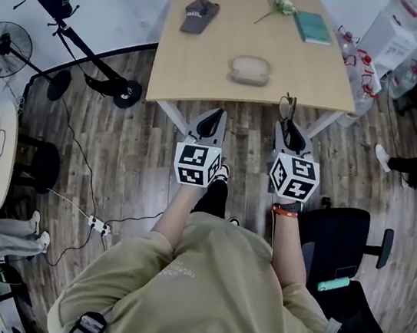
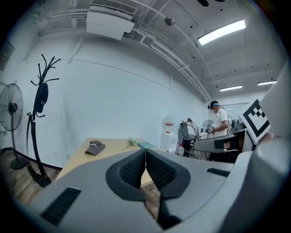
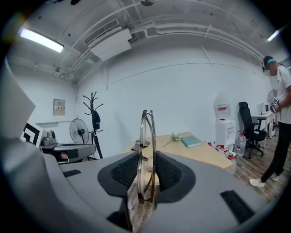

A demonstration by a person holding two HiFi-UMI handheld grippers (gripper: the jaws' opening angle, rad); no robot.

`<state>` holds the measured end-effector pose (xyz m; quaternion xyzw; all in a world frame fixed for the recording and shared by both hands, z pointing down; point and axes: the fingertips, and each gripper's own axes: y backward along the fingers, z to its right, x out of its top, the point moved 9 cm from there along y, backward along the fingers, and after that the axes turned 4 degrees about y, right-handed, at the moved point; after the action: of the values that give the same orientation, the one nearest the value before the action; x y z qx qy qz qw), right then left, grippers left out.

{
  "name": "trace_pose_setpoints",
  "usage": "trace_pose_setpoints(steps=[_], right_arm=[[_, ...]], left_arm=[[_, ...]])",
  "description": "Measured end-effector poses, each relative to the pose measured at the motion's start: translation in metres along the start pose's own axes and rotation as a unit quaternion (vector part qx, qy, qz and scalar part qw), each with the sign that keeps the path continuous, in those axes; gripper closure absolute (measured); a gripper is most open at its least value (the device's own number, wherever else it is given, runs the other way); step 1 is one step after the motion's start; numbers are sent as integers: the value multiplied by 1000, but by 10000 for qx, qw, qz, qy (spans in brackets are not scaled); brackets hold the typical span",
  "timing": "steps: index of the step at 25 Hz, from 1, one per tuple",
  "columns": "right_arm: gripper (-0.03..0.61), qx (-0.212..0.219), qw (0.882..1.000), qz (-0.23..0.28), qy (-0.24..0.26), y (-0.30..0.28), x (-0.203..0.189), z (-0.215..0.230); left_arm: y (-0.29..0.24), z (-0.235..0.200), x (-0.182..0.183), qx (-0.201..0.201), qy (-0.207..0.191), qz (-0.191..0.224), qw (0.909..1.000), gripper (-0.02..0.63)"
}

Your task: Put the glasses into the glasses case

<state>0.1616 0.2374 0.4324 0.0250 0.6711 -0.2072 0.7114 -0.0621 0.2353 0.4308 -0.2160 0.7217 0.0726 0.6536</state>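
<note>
**A:** How far along are you?

**B:** Partway, I'd say. My right gripper (image 3: 146, 172) has its pads pressed on the thin metal-framed glasses (image 3: 148, 136). They stand edge-on and upright between the jaws, up in the air just short of the near edge of the light wooden table (image 1: 205, 84).

**A:** And the case?

**B:** The pale beige oval glasses case (image 1: 250, 69) lies on the table ahead of me, a little left of the glasses and apart from them. From above it looks shut, though I can't be sure of the lid.

**A:** Is your other hand doing anything?

**B:** My left gripper (image 2: 145, 166) has its jaws together with nothing in them, and it is level with the right one at the table's edge.

**A:** So what's left?

**B:** In my judgement, nearly all of the putting-in. I have to get the case open, probably with the left, then carry the glasses over and lay them inside. The grey cap (image 1: 198, 14) and teal book (image 1: 312, 27) sit farther back, out of the way.
</note>
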Motion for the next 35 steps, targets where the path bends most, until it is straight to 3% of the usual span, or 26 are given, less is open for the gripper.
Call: trace_pose_setpoints(steps=[5, 13, 20, 30, 33, 35], right_arm=[[453, 54, 10000, 58, 14, -77, 26, 11], [451, 505, 9984, -136, -217, -186, 55, 12], [454, 658, 9961, -404, -427, -241, 56, 20], [456, 592, 9967, -550, -98, -315, 65, 25], [456, 689, 9955, -644, -29, -335, 65, 24], [454, 815, 9943, -678, 102, -347, 65, 23]], left_arm=[[-69, -40, 20, -21, 27, 63, 10000, 589], [-154, -109, 47, -102, 184, -46, 9998, 589], [-199, -142, 50, -243, 229, -185, 9993, 590], [-261, -178, 55, -600, 183, -264, 9977, 591], [-279, -195, 53, -831, 194, -357, 9957, 591], [-292, -210, 50, -784, 170, -451, 9958, 591]])
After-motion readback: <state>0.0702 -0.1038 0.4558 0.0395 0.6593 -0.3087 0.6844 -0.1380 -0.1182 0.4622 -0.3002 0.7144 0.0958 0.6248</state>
